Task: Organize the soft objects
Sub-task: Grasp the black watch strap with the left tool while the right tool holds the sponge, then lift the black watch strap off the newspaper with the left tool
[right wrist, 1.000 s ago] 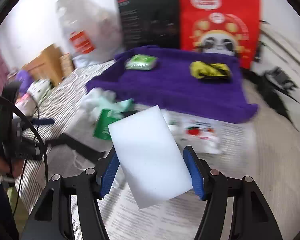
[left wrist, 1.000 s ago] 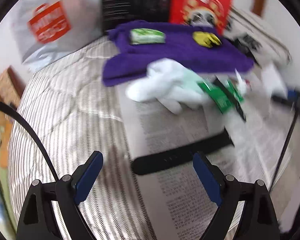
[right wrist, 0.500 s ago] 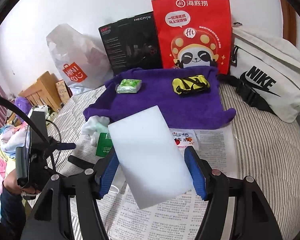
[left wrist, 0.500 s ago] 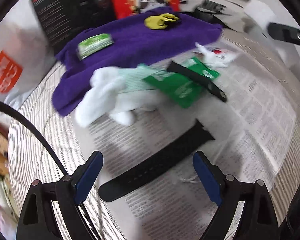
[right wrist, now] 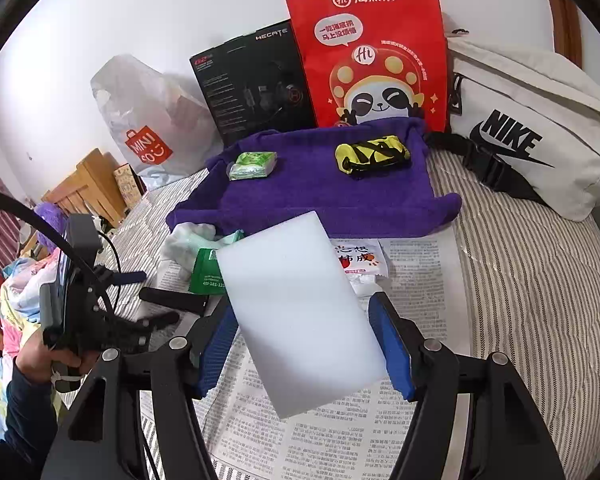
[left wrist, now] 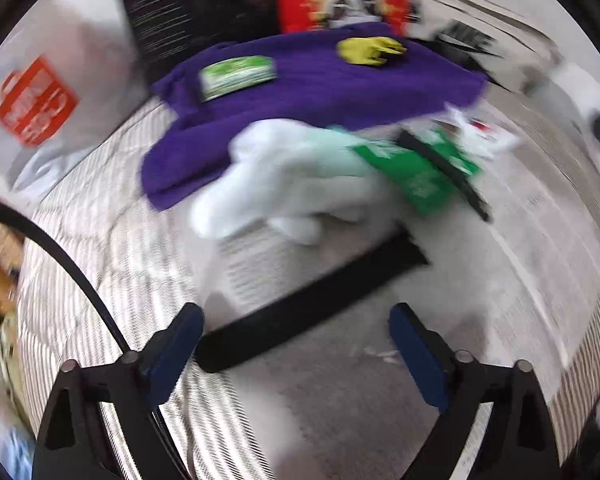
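1. Left gripper hangs with jaws apart and nothing between them, low over the black strap, probably lining up its next pick.
2. White sock waits just beyond, near the purple towel.
3. Right gripper is clamped on the white sponge, carried high, likely bound for the towel's collected items.

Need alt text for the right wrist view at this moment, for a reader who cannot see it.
The right gripper holds a white sponge above newspaper spread on a striped bed. Beyond lies a purple towel bearing a green packet and a yellow bundle, with a red bag behind it. At left, a hand holds the left gripper.
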### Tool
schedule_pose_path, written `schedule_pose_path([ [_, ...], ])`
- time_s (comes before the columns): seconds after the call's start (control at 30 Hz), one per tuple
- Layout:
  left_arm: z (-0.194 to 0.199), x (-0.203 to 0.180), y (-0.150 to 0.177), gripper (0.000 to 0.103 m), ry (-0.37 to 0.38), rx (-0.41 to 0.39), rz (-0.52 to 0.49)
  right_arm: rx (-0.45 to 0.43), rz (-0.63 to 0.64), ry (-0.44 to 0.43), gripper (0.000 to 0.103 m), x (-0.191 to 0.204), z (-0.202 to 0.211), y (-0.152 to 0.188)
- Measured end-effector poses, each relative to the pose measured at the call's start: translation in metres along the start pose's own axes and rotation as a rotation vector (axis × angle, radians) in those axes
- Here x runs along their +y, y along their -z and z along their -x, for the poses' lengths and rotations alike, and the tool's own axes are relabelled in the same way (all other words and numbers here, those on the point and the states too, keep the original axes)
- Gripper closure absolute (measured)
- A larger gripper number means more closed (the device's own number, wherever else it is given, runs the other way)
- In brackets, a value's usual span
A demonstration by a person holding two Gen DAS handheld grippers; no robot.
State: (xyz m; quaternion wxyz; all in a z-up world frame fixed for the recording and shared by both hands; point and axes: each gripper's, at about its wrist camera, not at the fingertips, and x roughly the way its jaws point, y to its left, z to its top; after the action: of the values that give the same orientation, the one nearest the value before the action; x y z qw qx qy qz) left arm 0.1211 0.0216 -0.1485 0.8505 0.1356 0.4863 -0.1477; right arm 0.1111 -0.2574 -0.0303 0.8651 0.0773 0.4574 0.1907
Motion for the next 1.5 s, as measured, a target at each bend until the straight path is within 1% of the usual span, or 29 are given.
schedule_pose_path([
  [0.03,0.001,-0.003,-0.001,0.025,0.011,-0.008,-0.020,0.000,-0.001,-0.001,0.037,0.000,0.000,0.000],
  [0.07,0.000,-0.004,-0.004,0.029,0.030,-0.010,-0.034,-0.003,-0.002,-0.001,0.037,0.000,0.000,0.000],
  [0.13,-0.001,-0.005,-0.008,0.043,0.064,-0.003,-0.034,0.000,-0.002,-0.003,0.037,0.000,-0.001,0.000],
  [0.17,-0.001,-0.006,-0.009,0.048,0.090,0.004,-0.037,0.004,-0.002,-0.001,0.037,0.000,-0.001,0.000],
  [0.2,0.000,-0.007,-0.010,0.056,0.097,0.005,-0.043,0.007,-0.001,0.000,0.037,0.000,-0.002,0.001],
  [0.33,0.009,-0.015,-0.003,0.073,0.105,0.032,-0.071,0.020,0.009,0.007,0.037,0.000,-0.004,0.004],
  [0.4,0.012,-0.018,0.001,0.075,0.114,0.048,-0.079,0.024,0.006,0.010,0.037,-0.002,-0.004,0.005],
  [0.5,0.018,-0.025,0.010,0.075,0.116,0.055,-0.104,0.023,-0.002,0.005,0.037,-0.003,-0.004,0.005],
  [0.6,0.019,-0.032,0.010,0.071,0.087,0.044,-0.142,0.024,0.002,0.002,0.037,-0.002,-0.004,0.006],
  [0.63,0.018,-0.034,0.009,0.070,0.089,0.039,-0.154,0.025,0.004,0.000,0.037,-0.002,-0.004,0.006],
  [0.7,0.016,-0.032,0.007,0.070,0.107,0.039,-0.147,0.033,0.006,-0.002,0.037,0.000,-0.006,0.006],
  [0.77,0.017,-0.031,0.007,0.073,0.117,0.038,-0.134,0.038,0.013,-0.003,0.037,0.002,-0.007,0.007],
  [0.8,0.018,-0.033,0.008,0.079,0.108,0.032,-0.138,0.040,0.018,-0.002,0.037,0.004,-0.007,0.007],
  [0.87,0.023,-0.042,0.014,0.080,0.071,0.022,-0.177,0.037,0.025,-0.002,0.037,0.005,-0.007,0.007],
  [0.9,0.025,-0.043,0.015,0.080,0.056,0.016,-0.170,0.037,0.027,-0.002,0.037,0.005,-0.006,0.008],
  [0.93,0.025,-0.039,0.015,0.080,0.045,0.018,-0.138,0.036,0.027,0.000,0.037,0.005,-0.005,0.008],
  [1.0,0.024,-0.028,0.016,0.080,0.040,0.026,-0.058,0.037,0.024,0.005,0.037,0.003,-0.005,0.008],
  [1.07,0.022,-0.015,0.017,0.080,0.019,0.020,0.019,0.040,0.018,0.011,0.037,0.000,-0.006,0.008],
  [1.17,0.025,-0.011,0.020,0.078,0.043,0.025,0.070,0.044,0.007,0.014,0.037,-0.004,-0.006,0.009],
  [1.2,0.025,-0.013,0.022,0.078,0.052,0.030,0.058,0.045,0.006,0.016,0.037,-0.005,-0.006,0.009],
  [1.23,0.026,-0.015,0.023,0.074,0.043,0.029,0.046,0.046,0.005,0.017,0.037,-0.005,-0.006,0.010],
  [1.27,0.027,-0.016,0.024,0.072,0.027,0.033,0.041,0.048,0.005,0.018,0.037,-0.006,-0.006,0.010],
  [1.37,0.027,-0.018,0.026,0.068,0.020,0.038,0.030,0.054,-0.003,0.020,0.037,-0.008,-0.008,0.011],
  [1.5,0.029,-0.020,0.030,0.068,0.035,0.034,-0.006,0.066,0.005,0.021,0.037,-0.007,-0.010,0.012],
])
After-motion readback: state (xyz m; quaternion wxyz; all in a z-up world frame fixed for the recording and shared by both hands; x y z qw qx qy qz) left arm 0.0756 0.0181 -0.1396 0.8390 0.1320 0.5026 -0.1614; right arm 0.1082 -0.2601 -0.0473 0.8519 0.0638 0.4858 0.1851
